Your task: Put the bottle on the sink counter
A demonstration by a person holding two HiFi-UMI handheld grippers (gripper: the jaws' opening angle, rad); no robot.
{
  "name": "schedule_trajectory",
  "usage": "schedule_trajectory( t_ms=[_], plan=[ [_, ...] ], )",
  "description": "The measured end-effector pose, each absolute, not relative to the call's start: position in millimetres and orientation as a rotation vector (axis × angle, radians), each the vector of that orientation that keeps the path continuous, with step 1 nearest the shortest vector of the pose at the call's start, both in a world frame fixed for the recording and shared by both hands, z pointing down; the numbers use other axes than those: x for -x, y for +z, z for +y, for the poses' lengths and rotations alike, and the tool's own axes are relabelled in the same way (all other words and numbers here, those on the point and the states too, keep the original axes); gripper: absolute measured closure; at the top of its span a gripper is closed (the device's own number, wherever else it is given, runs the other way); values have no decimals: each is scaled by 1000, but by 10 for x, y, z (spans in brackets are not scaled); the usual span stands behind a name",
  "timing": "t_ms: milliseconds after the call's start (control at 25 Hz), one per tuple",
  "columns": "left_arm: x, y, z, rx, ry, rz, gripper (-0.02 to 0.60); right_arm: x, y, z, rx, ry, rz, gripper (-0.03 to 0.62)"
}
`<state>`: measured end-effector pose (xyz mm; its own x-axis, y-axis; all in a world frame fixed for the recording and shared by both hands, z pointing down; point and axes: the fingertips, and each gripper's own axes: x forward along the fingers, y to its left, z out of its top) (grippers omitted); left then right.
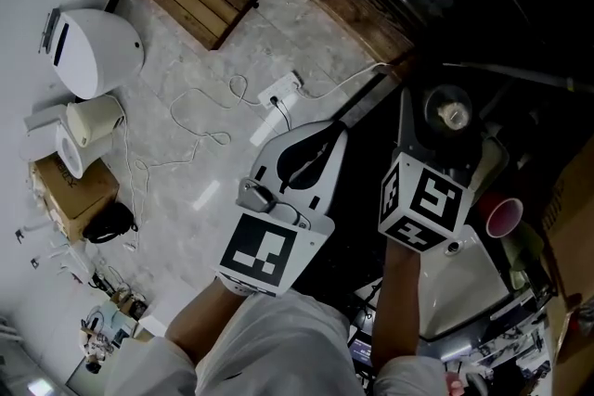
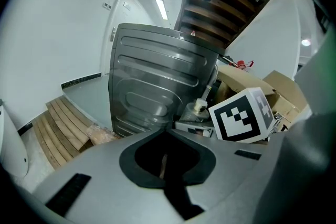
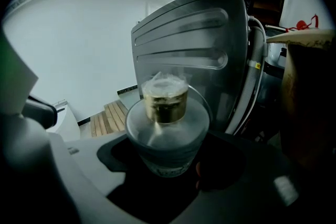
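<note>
Right tongs (image 3: pixel 170 160) grip the bottle (image 3: pixel 167 113); left tongs (image 2: pixel 164 162) are closed.

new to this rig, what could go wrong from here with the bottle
1. The right gripper holds the clear bottle by its smooth body; it could slip if tilted.
2. The red cup sits close by among clutter and may get knocked during placing.
3. The shut, empty left gripper is alongside and could bump the right one.

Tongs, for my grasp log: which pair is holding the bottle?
The right tongs, clamped around the clear gold-capped bottle; the left tongs are shut with nothing between them.
</note>
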<state>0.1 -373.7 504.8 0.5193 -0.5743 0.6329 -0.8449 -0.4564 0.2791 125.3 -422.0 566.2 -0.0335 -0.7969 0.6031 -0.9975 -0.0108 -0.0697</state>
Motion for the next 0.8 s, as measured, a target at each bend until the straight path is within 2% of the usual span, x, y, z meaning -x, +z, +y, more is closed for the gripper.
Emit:
schedule_trajectory(
  t_ms=[800],
  plan=[
    [-18, 4939, -3689, -2222, 642, -1146, 575, -1270, 5456, -4236, -1976, 673, -1884, 240]
  ],
)
